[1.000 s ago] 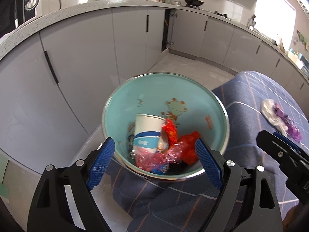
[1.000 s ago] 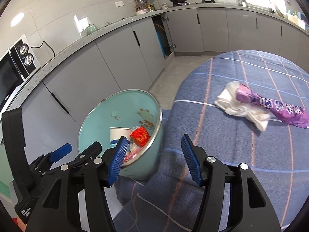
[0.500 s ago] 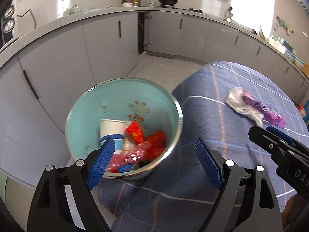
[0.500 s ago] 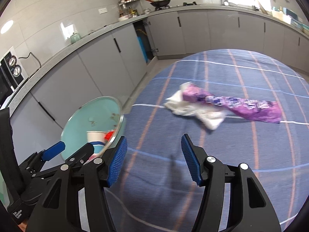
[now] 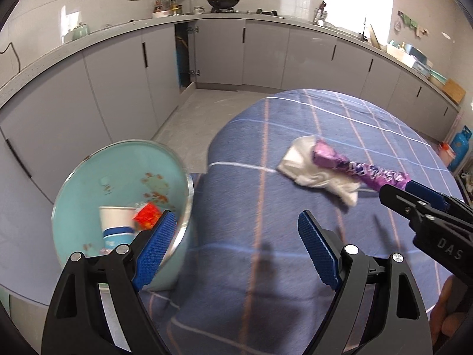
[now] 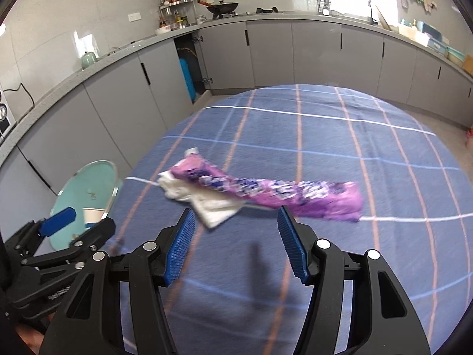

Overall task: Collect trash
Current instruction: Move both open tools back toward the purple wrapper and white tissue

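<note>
Reading "DAS" on right gripper [image 5: 425, 204], purple wrapper [image 6: 266, 190] print blurred

Quantity: one long purple plastic wrapper [image 6: 275, 196], one crumpled white tissue [image 6: 207, 204], one teal round bin [image 5: 124, 177], one white paper cup [image 5: 113, 222].

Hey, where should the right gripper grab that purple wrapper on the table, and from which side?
Grip the purple wrapper across its narrow width, probably toward its right half, which lies clear of the white tissue under its left end. It is long and lies flat on the tablecloth, so the open right gripper should come from above, fingers straddling the long edges.
</note>
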